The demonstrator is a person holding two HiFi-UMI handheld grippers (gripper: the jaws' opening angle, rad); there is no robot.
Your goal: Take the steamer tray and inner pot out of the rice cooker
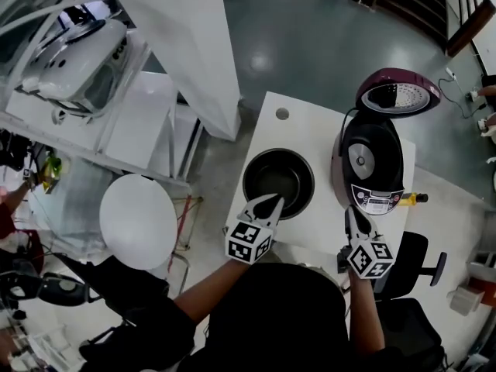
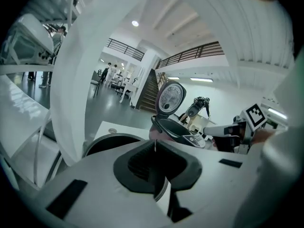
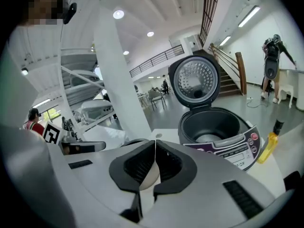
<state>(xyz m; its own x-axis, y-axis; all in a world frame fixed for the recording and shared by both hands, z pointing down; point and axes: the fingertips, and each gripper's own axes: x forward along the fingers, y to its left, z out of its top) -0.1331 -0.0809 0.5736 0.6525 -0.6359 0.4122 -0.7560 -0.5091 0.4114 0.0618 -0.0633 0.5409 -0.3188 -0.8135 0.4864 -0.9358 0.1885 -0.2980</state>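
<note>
The dark round inner pot (image 1: 278, 178) stands on the white table (image 1: 310, 134), left of the rice cooker (image 1: 372, 161). The cooker's maroon lid (image 1: 397, 91) is raised and its well (image 3: 211, 127) looks bare. I cannot tell a steamer tray apart. My left gripper (image 1: 274, 200) hangs at the pot's near rim, shut, nothing in it; its own view shows the pot (image 2: 111, 140) just beyond the shut left gripper (image 2: 155, 142). My right gripper (image 1: 350, 210) hovers before the cooker's control panel (image 3: 237, 148), shut and empty, as the shut right gripper (image 3: 155, 141) shows in its own view.
A yellow bottle (image 1: 415, 199) lies on the table right of the cooker. A black chair (image 1: 411, 262) stands at the table's near right. A white pillar (image 1: 186, 45) rises behind the table's left, with a white round top (image 1: 138, 219) and machinery further left.
</note>
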